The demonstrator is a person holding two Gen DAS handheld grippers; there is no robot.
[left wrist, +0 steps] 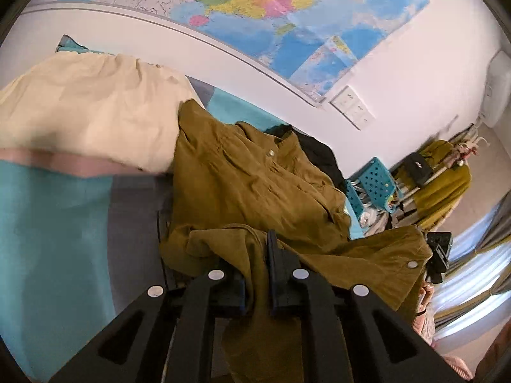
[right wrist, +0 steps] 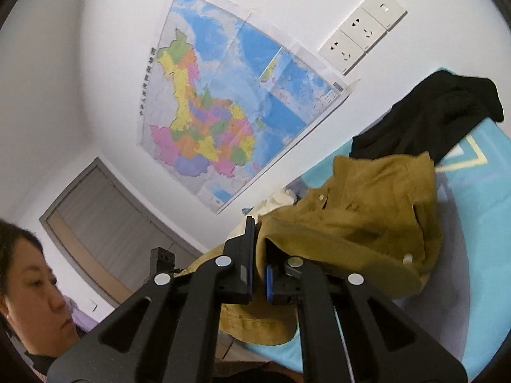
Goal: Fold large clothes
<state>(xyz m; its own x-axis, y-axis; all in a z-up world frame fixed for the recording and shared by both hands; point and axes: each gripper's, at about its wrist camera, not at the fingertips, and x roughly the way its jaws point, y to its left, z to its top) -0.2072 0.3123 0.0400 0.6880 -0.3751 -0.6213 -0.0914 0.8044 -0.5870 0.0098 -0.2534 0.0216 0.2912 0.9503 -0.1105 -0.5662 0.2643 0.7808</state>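
An olive-brown buttoned shirt lies bunched on a teal and grey bed cover. My left gripper is shut on a fold of its near edge, and the cloth runs down between the fingers. In the right wrist view the same shirt hangs lifted off the bed cover. My right gripper is shut on a rolled edge of it. That gripper also shows as a black shape at the shirt's right corner in the left wrist view.
A cream garment lies left of the shirt and a black garment behind it. The wall carries a map and sockets. A teal basket and a clothes rack stand right. A person's head is close on the left.
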